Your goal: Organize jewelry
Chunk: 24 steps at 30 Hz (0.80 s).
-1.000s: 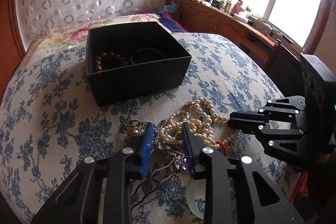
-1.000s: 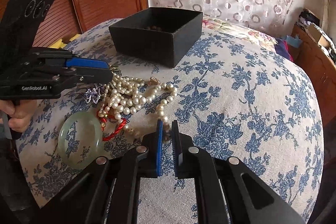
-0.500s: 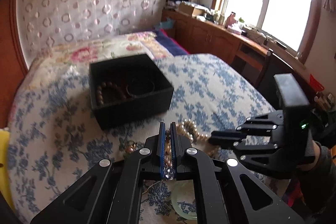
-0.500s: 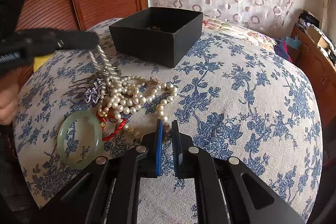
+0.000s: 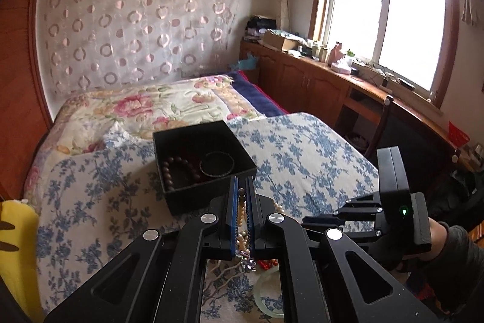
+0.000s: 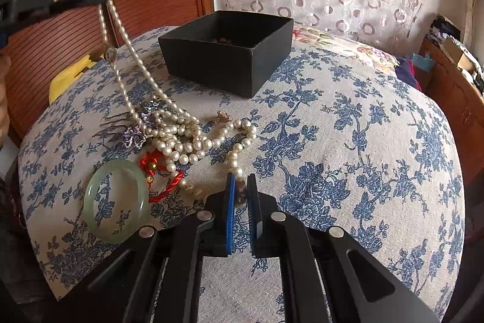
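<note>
Left claw [image 5: 241, 196] is clamped on the pearl necklace [image 6: 181, 141], a limp, slippery, tangle-prone strand trailing below it to the bed, while the right claw [image 6: 240, 186] pinches its far end, nearly closed.

Left gripper [image 5: 241, 196]: black angular linkage arms, silver round screws, blue pad on one finger. Right gripper [image 6: 241, 192]: same build; boxy black housing behind carried a green LED. Dark sleeve at wrist.
</note>
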Each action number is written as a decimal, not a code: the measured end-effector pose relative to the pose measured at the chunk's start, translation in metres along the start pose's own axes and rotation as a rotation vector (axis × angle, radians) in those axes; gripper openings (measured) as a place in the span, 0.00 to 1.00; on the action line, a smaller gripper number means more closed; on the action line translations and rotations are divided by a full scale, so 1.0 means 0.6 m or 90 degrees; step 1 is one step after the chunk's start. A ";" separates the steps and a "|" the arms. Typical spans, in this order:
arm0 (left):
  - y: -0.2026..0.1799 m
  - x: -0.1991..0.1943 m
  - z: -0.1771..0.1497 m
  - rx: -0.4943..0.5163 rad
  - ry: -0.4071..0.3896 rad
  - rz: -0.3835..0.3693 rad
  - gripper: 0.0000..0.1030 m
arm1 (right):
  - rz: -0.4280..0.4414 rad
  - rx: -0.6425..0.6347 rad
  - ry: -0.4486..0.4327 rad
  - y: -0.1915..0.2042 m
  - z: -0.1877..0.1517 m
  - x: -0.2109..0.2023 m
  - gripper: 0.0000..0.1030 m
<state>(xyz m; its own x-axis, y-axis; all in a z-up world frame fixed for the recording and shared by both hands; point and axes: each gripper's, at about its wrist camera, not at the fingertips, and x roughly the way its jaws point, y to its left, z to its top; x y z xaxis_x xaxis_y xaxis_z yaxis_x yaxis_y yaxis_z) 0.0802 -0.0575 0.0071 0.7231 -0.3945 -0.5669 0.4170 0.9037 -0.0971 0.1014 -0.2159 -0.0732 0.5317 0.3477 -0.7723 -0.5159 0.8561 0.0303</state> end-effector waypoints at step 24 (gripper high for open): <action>0.022 -0.055 0.060 0.005 -0.067 0.038 0.04 | -0.034 -0.044 -0.171 0.014 0.133 -0.169 0.08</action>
<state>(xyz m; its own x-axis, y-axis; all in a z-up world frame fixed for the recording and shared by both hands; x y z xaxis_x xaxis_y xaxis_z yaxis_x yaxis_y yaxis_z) 0.0816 -0.0388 0.0543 0.8004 -0.3559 -0.4823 0.3758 0.9248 -0.0588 0.0969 -0.2134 0.0563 0.7136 0.3988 -0.5759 -0.5215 0.8514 -0.0566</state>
